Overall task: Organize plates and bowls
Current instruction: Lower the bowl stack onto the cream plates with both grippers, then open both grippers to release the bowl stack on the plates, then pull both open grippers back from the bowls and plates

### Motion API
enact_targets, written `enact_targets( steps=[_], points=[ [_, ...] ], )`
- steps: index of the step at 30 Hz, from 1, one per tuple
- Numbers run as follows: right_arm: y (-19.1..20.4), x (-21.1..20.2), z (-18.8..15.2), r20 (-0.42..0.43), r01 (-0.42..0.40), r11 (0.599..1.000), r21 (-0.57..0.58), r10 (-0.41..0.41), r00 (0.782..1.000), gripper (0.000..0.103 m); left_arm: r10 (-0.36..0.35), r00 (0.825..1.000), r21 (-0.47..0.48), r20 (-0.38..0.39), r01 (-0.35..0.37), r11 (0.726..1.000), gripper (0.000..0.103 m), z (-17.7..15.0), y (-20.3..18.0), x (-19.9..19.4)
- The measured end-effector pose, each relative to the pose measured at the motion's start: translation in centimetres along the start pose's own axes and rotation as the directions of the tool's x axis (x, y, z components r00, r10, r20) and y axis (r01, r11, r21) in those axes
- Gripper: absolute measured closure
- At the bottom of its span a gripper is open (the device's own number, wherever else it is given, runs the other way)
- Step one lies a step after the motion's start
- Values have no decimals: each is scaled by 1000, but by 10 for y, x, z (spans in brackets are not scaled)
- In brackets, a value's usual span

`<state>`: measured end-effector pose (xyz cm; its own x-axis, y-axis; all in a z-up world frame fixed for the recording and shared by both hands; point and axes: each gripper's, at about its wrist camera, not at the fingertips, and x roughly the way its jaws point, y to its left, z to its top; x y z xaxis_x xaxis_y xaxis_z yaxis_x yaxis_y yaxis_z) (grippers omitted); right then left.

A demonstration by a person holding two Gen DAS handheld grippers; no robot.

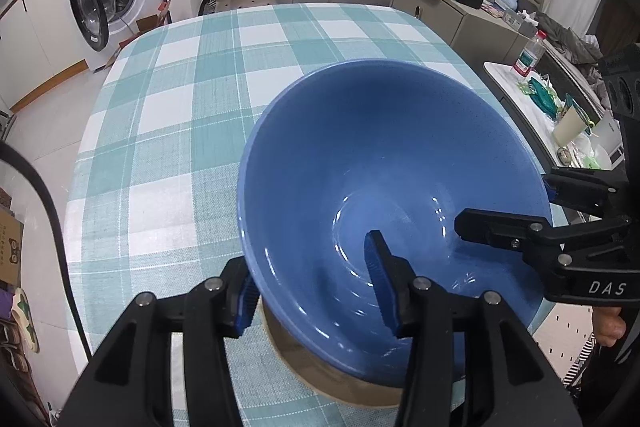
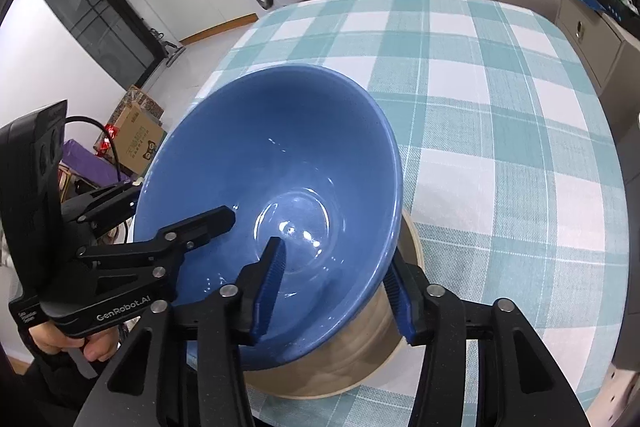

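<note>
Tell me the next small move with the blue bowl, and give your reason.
Probably spread both grippers wider and lift them clear. The blue bowl already sits nested in the beige dish on the table, and the left gripper and right gripper straddle opposite sides of its rim, pads seemingly loosened.

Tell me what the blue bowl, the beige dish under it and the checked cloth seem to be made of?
Blue bowl: probably glazed ceramic, glossy with sharp light glints and fine speckles. Beige dish: likely glazed stoneware or ceramic, with a soft sheen and faint banding. Checked cloth: woven fabric, matte, its weave visible.
</note>
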<state>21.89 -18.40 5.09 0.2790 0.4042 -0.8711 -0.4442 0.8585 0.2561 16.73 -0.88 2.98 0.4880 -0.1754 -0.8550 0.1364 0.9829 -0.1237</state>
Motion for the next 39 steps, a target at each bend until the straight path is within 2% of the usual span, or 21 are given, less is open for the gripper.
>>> enact_targets(
  steps=[2,4,6,7,8,9,11,13,17,24,32,39],
  points=[
    [-1,-2,-1,13,3,1000,-3,-3,1000,40,-7,1000,7,15,7,1000,42,-1,0,-3],
    [-4,-5,-3,26,-7,1000,2,7,1000,32,-13,999,15,48,12,1000,36,-2,0,-9],
    [-6,-8,-5,42,-9,1000,-1,9,999,30,-13,998,22,67,12,1000,27,-3,0,-13],
    [-7,-10,-7,51,-9,1000,-7,9,999,24,-11,996,25,83,9,1000,20,-4,1,-17],
    [-7,-12,-9,64,-10,1000,-12,11,998,18,-6,994,27,105,3,1000,18,-5,1,-21],
    [-8,-14,-10,75,-12,1000,-16,13,997,18,-1,993,26,120,-2,1000,17,-6,2,-24],
    [-7,-18,-14,102,-19,999,-34,22,995,14,7,989,19,148,-10,1000,7,-10,6,-30],
    [-6,-23,-18,133,-24,998,-52,31,991,9,18,984,6,177,-20,1000,4,-14,10,-34],
    [0,-31,-28,202,-20,994,-103,41,979,1,51,972,-19,231,-48,999,0,-24,17,-41],
    [5,-40,-49,289,-26,989,-144,68,955,1,74,952,-9,298,-75,997,0,-44,18,-49],
    [2,-46,-71,354,-27,989,-145,77,932,1,88,914,8,395,-99,995,0,-64,12,-60],
    [-2,-53,-89,394,-32,990,-139,85,915,1,105,902,5,420,-117,993,0,-78,8,-68]
  ],
)
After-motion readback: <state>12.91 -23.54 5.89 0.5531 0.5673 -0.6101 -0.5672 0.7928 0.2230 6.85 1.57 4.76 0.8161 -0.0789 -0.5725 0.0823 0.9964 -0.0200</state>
